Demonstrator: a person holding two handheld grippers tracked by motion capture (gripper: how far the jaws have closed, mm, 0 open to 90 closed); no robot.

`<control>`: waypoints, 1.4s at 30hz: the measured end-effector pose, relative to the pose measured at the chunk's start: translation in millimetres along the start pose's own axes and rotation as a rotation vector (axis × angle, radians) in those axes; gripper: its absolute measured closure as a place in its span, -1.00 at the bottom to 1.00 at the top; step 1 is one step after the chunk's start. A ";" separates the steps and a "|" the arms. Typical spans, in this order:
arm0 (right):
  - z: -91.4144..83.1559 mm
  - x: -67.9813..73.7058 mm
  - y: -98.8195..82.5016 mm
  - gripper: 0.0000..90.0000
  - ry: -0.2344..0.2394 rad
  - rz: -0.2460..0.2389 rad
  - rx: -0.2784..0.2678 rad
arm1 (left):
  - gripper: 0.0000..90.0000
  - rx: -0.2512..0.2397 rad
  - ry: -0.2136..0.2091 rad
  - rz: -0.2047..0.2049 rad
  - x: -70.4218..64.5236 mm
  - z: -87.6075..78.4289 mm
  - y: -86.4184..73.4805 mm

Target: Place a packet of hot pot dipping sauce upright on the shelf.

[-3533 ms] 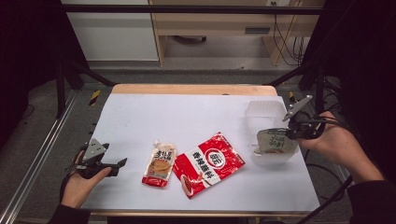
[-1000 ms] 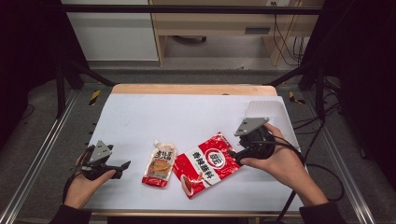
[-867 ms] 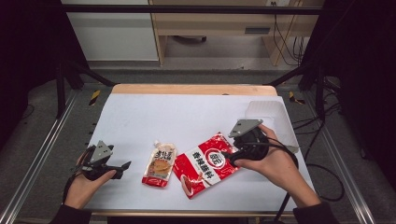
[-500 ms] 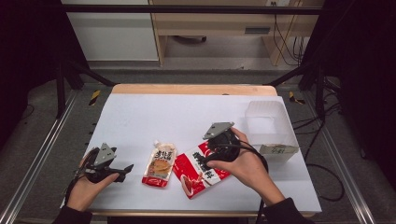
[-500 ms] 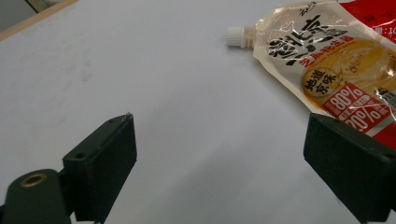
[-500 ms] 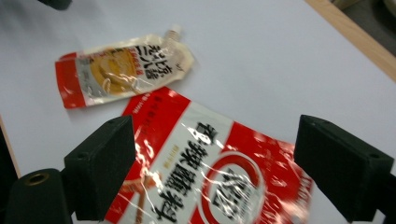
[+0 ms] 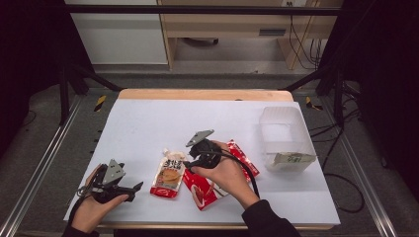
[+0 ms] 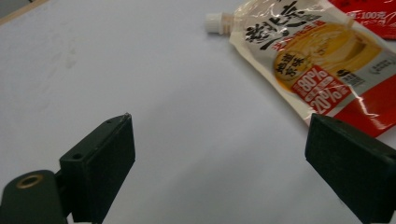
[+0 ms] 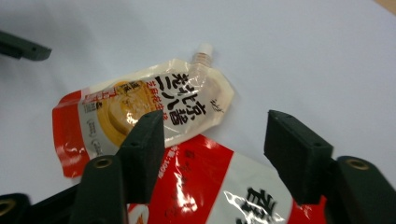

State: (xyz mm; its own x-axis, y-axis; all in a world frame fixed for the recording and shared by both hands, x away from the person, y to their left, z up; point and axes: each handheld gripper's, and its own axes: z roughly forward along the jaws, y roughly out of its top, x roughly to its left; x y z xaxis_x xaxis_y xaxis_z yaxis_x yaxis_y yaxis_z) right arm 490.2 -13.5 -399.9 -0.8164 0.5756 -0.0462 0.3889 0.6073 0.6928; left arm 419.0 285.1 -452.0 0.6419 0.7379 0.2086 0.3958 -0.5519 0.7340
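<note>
A cream and red spout pouch [image 7: 169, 173] lies flat near the table's front, its white cap pointing away from me. A red and white packet [image 7: 232, 153] lies just to its right, partly under my right hand. My right gripper [image 7: 190, 160] hovers low over the seam where the two meet. In the right gripper view its jaws [image 9: 215, 119] have just been closing but still stand apart, the pouch [image 9: 140, 107] and red packet [image 9: 210, 186] below them, nothing pinched. My left gripper [image 7: 133, 190] rests at the front left, wide open [image 8: 219, 126], with the pouch [image 8: 317, 60] ahead to its right.
A clear plastic tub [image 7: 284, 123] stands at the right of the white table [image 7: 148, 123], with a pale packet [image 7: 292, 159] inside at its near end. Black frame posts flank the table. The right gripper's cable [image 7: 249, 173] trails over the red packet.
My right hand has swung left from near the tub and dropped over the red packet toward the pouch, its jaws narrowing. The left gripper has edged slightly right.
</note>
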 end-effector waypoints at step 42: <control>82.1 -9.7 1.2 0.95 0.109 0.103 0.112 | -0.80 0.018 -0.015 0.036 -7.1 4.9 5.3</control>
State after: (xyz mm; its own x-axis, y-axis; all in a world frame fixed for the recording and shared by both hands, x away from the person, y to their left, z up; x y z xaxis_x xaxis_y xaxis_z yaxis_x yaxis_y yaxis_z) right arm 533.6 26.6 -457.7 -0.8090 0.5787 0.1032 0.5129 0.6092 0.6048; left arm 419.7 275.0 -452.7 0.6654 0.7118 0.2247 0.3845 -0.5849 0.7142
